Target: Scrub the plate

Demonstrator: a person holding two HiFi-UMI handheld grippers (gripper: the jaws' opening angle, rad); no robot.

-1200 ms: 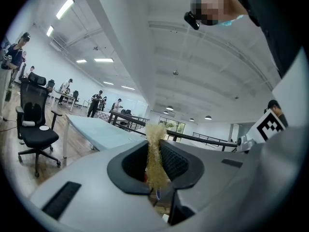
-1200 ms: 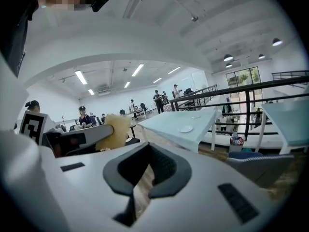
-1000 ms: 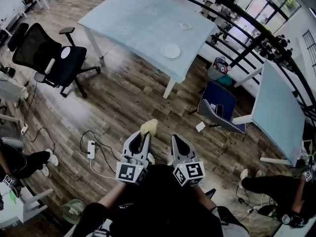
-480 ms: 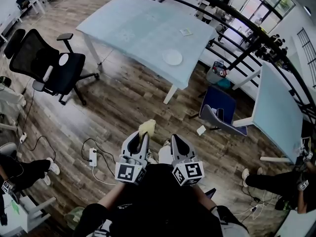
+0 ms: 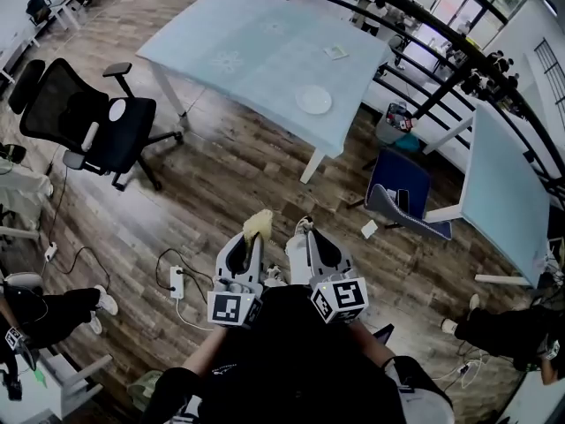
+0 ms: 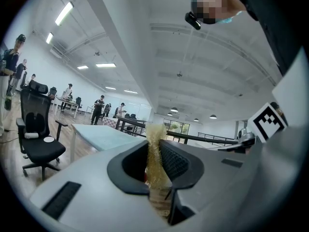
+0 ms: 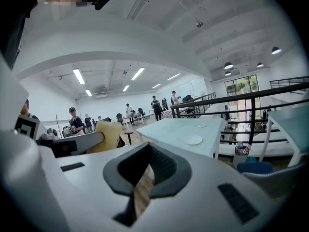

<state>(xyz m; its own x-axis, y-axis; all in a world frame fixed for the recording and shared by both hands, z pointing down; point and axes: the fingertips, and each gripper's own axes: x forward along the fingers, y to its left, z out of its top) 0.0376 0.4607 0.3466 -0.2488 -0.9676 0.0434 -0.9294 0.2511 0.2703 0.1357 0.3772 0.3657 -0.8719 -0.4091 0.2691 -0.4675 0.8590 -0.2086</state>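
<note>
A yellow fibrous scrubber [image 6: 154,146] is clamped between the jaws of the left gripper [image 5: 256,239], and its tuft stands out past the tips. The right gripper [image 5: 314,237] is drawn closed on nothing, with only floor seen through the slit behind its tips. Both are held low before the body, well apart from the white plate [image 5: 313,101], which lies flat near the edge of the pale blue table [image 5: 238,47]. The plate is judged stiff, light, smooth and breakable, and apt to slide when rubbed. It would best be steadied at the rim by the empty gripper while the soft scrubber is pressed on its face.
</note>
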